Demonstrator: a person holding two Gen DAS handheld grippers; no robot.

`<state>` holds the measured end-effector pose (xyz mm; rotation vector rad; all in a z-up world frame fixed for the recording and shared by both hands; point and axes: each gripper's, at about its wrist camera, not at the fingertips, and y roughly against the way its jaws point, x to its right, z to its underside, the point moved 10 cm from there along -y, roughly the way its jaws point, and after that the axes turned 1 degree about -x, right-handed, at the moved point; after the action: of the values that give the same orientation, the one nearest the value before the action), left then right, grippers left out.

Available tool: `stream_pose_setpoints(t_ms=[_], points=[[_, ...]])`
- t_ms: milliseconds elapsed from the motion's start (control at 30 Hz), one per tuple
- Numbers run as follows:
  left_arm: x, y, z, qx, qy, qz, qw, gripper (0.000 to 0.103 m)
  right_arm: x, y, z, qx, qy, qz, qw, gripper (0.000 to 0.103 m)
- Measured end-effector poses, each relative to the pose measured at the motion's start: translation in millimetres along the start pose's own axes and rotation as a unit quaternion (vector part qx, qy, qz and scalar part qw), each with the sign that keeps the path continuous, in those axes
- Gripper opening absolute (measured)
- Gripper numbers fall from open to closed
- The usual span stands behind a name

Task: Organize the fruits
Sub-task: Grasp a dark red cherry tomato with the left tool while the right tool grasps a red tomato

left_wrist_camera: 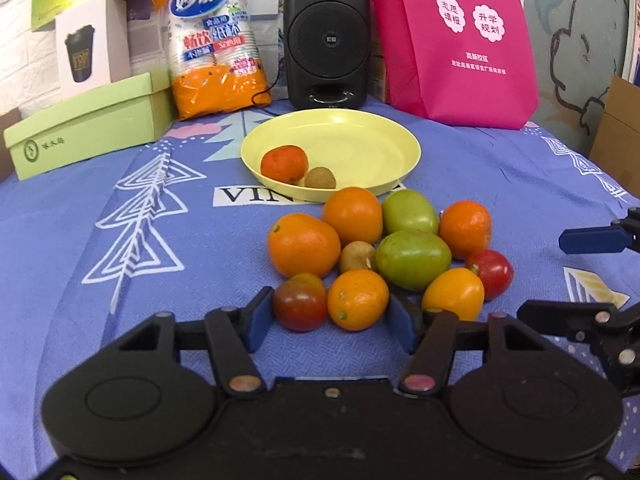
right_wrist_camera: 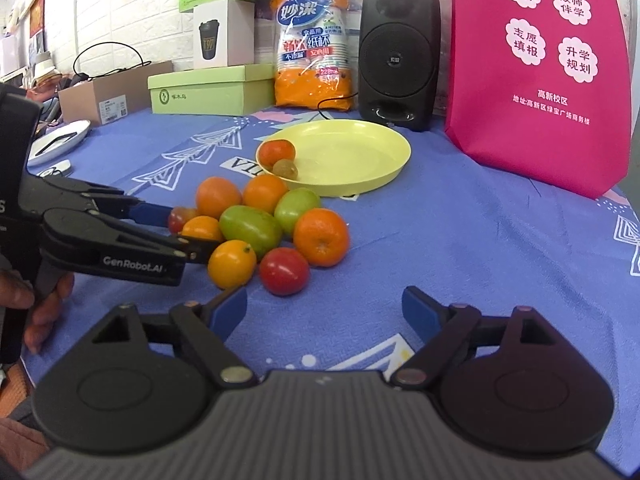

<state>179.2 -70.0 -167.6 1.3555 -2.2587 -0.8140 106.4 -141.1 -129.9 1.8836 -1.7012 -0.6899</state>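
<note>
A pile of fruit lies on the blue cloth: oranges, two green fruits, a brown longan, a red tomato and a yellow-orange fruit. My left gripper is open, its blue pads flanking a dark tomato and a small orange. It also shows in the right wrist view. My right gripper is open and empty, just short of the red tomato. The yellow plate holds a mandarin and a longan.
Behind the plate stand a black speaker, an orange bag of paper cups, a pink bag and a green box. A cardboard box and a white dish sit at the far left.
</note>
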Motion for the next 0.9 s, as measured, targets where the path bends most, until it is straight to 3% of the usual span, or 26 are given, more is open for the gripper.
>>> stream_pose_setpoints(t_ms=[100,433,467,567,600,733,800,867,900], points=[[-2.3,8.1,5.4,0.003,0.013,-0.028,0.9995,0.060,-1.8,0.7,0.9,-0.001,0.006,-0.002,1.000,0.085],[13.5,28.1,20.0,0.009,0.009,-0.021,0.9997,0.066,-4.4,-1.9,1.2,0.000,0.004,-0.012,1.000,0.086],[13.0,27.7,18.0,0.010,0.015,-0.012,0.9998,0.069,-5.1,-2.3,1.6,-0.001,0.005,-0.013,1.000,0.086],[3.9,24.5,14.4,0.009,0.031,-0.012,0.9994,0.092,-5.6,-2.4,2.3,-0.002,0.007,-0.011,1.000,0.086],[0.6,23.2,14.8,0.010,0.027,-0.022,0.9994,0.092,-5.1,-2.0,2.2,-0.002,0.007,-0.011,1.000,0.086],[-4.0,22.7,17.0,0.010,0.017,-0.004,0.9998,0.078,-1.9,-1.1,2.4,-0.001,0.003,-0.008,1.000,0.086],[-6.5,25.2,15.4,0.009,0.015,0.006,0.9998,0.061,-1.3,-1.6,3.1,-0.002,0.003,-0.008,1.000,0.086],[-11.8,27.6,14.7,0.004,0.017,0.017,0.9997,0.051,-0.8,-1.5,3.5,-0.003,0.005,-0.006,1.000,0.086],[-14.8,29.1,15.3,0.000,0.016,0.020,0.9997,0.051,-0.6,-1.4,3.7,-0.003,0.005,-0.006,1.000,0.086]])
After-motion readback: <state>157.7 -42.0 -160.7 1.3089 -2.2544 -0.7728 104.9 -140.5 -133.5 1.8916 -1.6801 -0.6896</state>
